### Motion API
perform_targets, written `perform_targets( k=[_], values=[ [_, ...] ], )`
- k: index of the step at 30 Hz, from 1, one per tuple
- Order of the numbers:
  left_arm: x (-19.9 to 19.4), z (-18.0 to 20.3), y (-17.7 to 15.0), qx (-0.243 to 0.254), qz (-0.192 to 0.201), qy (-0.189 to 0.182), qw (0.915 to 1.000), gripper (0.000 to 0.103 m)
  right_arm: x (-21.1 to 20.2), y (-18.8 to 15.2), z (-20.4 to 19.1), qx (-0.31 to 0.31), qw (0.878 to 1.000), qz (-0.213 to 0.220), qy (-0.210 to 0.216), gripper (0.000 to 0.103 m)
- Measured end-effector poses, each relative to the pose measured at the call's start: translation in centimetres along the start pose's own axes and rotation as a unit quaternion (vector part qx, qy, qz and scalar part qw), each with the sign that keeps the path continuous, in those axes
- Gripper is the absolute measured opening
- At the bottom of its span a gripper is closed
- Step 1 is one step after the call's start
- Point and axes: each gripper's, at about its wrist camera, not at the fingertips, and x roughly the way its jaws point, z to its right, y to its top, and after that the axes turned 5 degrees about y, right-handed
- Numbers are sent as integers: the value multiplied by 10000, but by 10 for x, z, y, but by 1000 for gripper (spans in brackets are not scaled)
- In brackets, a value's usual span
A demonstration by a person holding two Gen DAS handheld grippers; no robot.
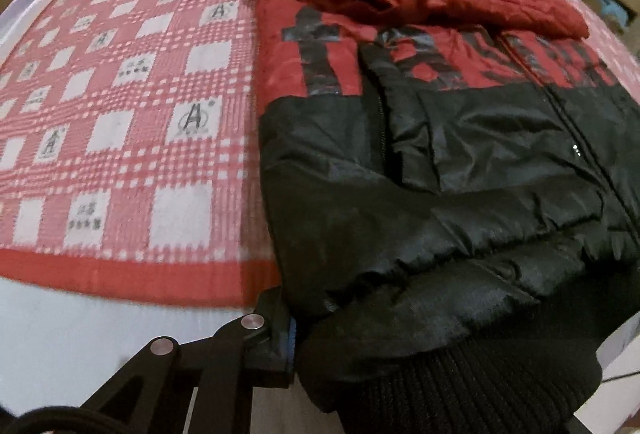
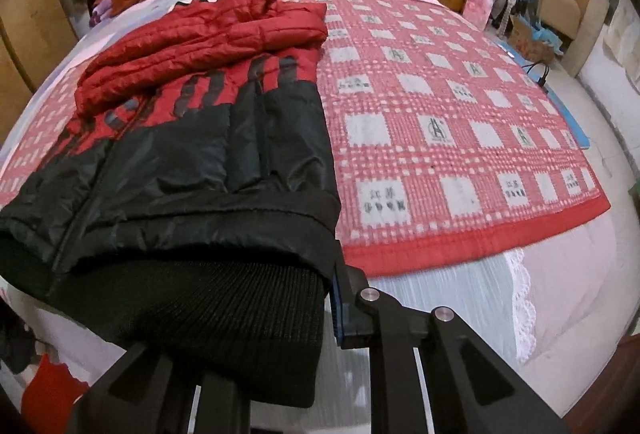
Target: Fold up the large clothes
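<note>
Puffer jacket (image 1: 440, 161) lies flat on checked blanket (image 1: 120, 93), sleeves folded over chest. Left gripper (image 1: 294, 338) and right gripper (image 2: 330, 310) each clamped on ribbed hem (image 2: 224, 314) corners. Padded, slippery shell, soft and bulky; knit hem looks like surest hold.

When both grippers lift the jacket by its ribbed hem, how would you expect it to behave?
The jacket will probably drape and sag, being soft padded fabric. Its glossy shell looks slippery, so the folded red sleeves may slide off. The ribbed hem likely grips better.

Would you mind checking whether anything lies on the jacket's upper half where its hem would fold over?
Only the jacket's own red sleeves lie bunched there. Both grippers, left and right, are shut on the hem.
</note>
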Motion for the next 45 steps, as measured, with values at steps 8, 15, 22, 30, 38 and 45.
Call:
perform_targets(
  k=[8,15,22,30,38,45],
  values=[
    [-24,7,-31,11,-421,321,9986,16,-41,-29,-5,-106,9996,-241,115,16],
    [-52,9,-47,17,-755,276,9968,16,-81,-41,-8,-211,9983,-511,162,16],
    [-92,7,-49,6,-1048,232,9942,16,-129,-36,-16,-406,9961,-754,226,16],
    [-109,-7,19,-67,-742,394,9964,15,-150,42,-29,-623,9973,-177,355,15],
    [-96,-26,114,-275,-531,414,9974,15,-122,146,-37,-765,9947,263,637,14],
    [-55,-37,208,-301,-451,577,9969,15,-57,256,-38,-865,9909,473,917,14]
  ],
)
